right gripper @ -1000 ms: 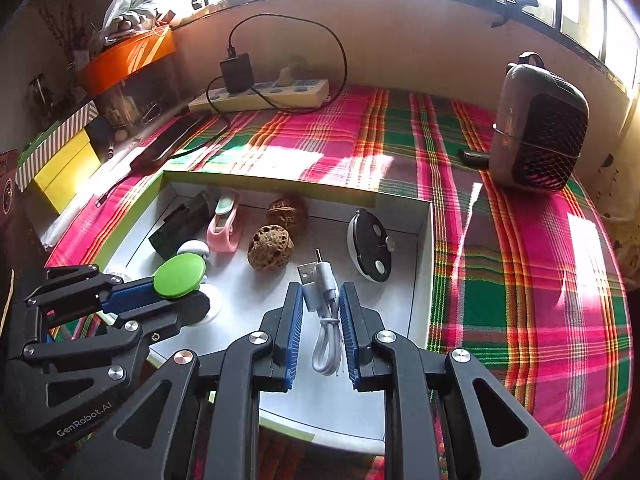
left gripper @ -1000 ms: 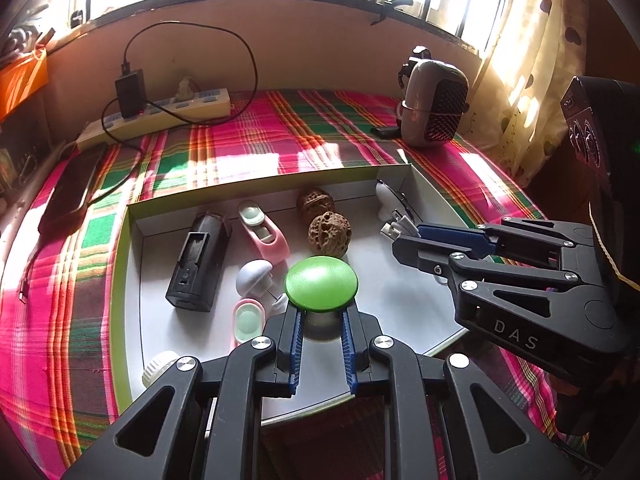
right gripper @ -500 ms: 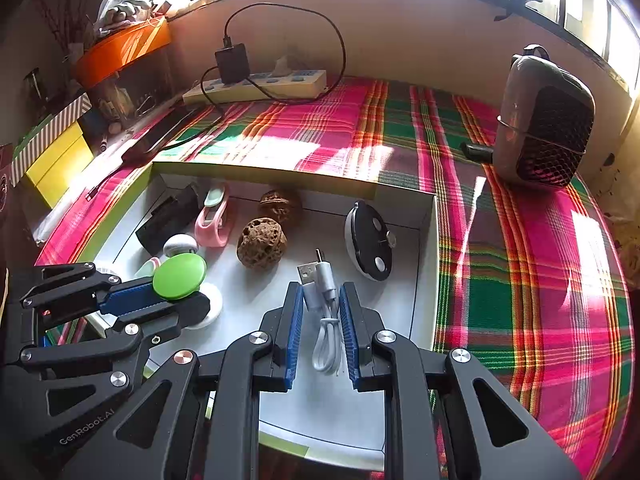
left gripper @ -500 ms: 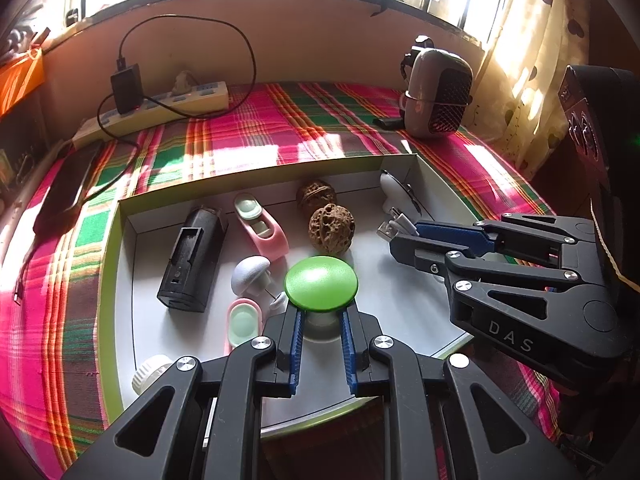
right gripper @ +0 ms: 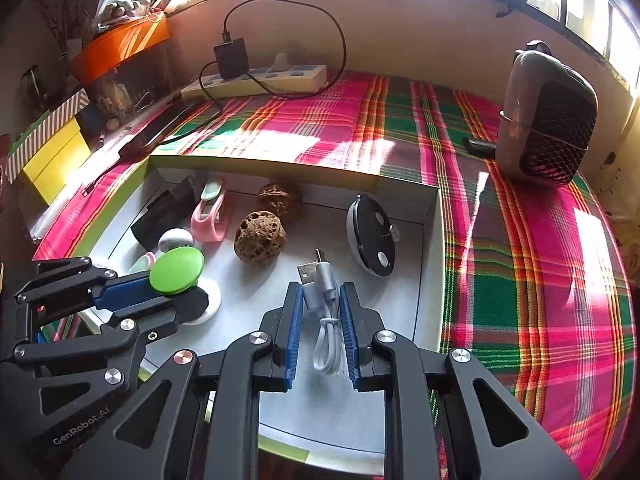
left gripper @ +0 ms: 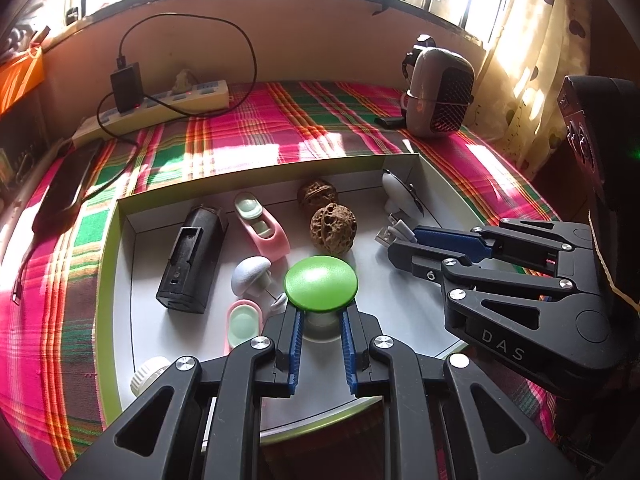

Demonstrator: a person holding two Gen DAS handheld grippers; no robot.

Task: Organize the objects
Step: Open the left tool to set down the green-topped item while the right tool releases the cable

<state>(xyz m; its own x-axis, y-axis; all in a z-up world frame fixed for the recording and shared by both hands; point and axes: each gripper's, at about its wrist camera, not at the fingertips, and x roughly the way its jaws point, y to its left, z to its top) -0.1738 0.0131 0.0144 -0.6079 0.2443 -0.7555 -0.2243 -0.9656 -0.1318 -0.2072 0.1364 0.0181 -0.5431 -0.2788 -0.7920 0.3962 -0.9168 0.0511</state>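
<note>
Left gripper [left gripper: 320,316]: clamped on the white stem under a green mushroom-shaped cap [left gripper: 321,284], held over the near middle of the tray.
Right gripper [right gripper: 320,308]: clamped on a folded white USB cable [right gripper: 326,320]; its metal plug sticks out past the fingertips, its loop hangs between the blue pads [right gripper: 294,332].
Grippers together: side by side over the tray, near each other but apart.
Surface: a pink, green and orange plaid cloth [right gripper: 520,280] covers the table, with bright patches of sunlight on it.
Room: a window band runs along the far wall; a patterned curtain [left gripper: 532,60] hangs at the right.
On the cloth: a white power strip [right gripper: 260,80] with a black charger [right gripper: 231,57] plugged in by the wall; a small grey heater [right gripper: 548,120] at the far right; a dark phone [left gripper: 66,188] at the left edge.
Beyond the table: an orange box [right gripper: 120,44] and yellow boxes [right gripper: 56,160] at the left.
Tray [left gripper: 106,280]: shallow, white inside, green rim, lying on the cloth.
Tray contents: a black rectangular device [left gripper: 192,256] at the left; a pink clip [left gripper: 262,228] beside it; two walnuts [left gripper: 326,216] touching, near the far wall; a black and white oval gadget [right gripper: 370,236] leaning in the far right corner; a small white mushroom piece [left gripper: 250,274]; a second pink piece [left gripper: 244,322]; a white ribbed cap [left gripper: 148,374] at the near left.
</note>
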